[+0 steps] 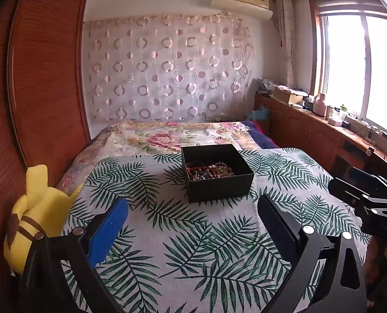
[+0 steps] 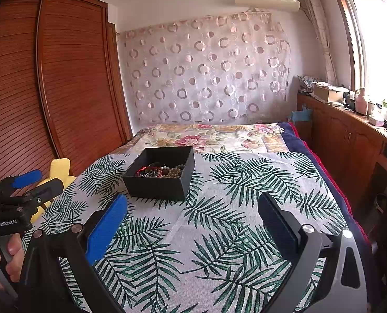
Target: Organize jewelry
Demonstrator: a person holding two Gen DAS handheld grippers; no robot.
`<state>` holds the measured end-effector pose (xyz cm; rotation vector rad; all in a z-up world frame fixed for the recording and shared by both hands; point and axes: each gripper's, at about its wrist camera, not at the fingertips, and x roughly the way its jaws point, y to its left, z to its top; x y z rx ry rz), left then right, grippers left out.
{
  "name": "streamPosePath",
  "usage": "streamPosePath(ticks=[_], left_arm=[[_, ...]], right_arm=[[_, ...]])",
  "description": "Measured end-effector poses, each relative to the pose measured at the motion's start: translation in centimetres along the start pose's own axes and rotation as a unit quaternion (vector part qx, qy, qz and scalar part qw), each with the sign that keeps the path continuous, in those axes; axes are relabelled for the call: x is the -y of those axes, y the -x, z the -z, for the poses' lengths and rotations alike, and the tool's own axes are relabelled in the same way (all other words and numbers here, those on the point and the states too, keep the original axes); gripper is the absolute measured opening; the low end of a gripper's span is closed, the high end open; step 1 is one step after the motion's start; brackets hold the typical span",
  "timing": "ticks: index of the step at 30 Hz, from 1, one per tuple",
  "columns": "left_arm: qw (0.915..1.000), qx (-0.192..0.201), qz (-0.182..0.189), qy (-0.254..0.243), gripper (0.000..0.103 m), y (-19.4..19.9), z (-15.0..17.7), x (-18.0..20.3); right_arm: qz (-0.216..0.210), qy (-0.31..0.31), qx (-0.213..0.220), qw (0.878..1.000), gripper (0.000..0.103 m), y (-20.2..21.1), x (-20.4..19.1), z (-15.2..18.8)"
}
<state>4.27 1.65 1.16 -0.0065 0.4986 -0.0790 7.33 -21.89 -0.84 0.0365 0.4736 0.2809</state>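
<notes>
Black box [image 1: 217, 173] sits open on the leaf-print cloth [image 1: 206, 234], mid-bed, far of both grippers. Jewelry [image 1: 210, 170] is piled inside, toward its near side: pearl-like beads, dark beads, a red strand, something silvery. Individual pieces too tangled to separate.

Left gripper [image 1: 193, 224]: fingers spread wide, nothing between them, hanging over bare cloth near of the box. Blue pad on the left finger, dark ribbed pad on the right.

Right gripper [image 2: 192, 221]: same, fingers wide apart, empty, over cloth. The box is far-left of it in the right wrist view [image 2: 162, 173].

Each gripper shows in the other's camera: the right one at the right edge of the left view [image 1: 355, 185], the left one at the left edge of the right view [image 2: 36, 181], a hand [image 2: 3, 255] wrapped on its handle. Both well apart from the box.

Nothing lies between either gripper and the box, just flat cloth.

Around: yellow plush [image 1: 34, 219] at the bed's left edge against the wooden wardrobe [image 1: 44, 78]. Floral blanket [image 1: 167, 137] on the far half of the bed. Circle-print curtain [image 1: 167, 67] on the far wall, AC unit [image 1: 241, 0] above it. Window [image 1: 363, 67] on the right over a long wooden cabinet [image 1: 311, 127] cluttered with bottles, a carton and cables.
</notes>
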Motion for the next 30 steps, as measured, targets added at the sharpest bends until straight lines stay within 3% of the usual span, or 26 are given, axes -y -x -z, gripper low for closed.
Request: streamPosePath(ticks=[30], left_arm=[[1.0,0.005,-0.004,0.002,0.096,0.69,-0.56,0.32]], right_arm=[[0.0,-0.001,0.001,1.0,0.101,0.14,0.23,-0.18]])
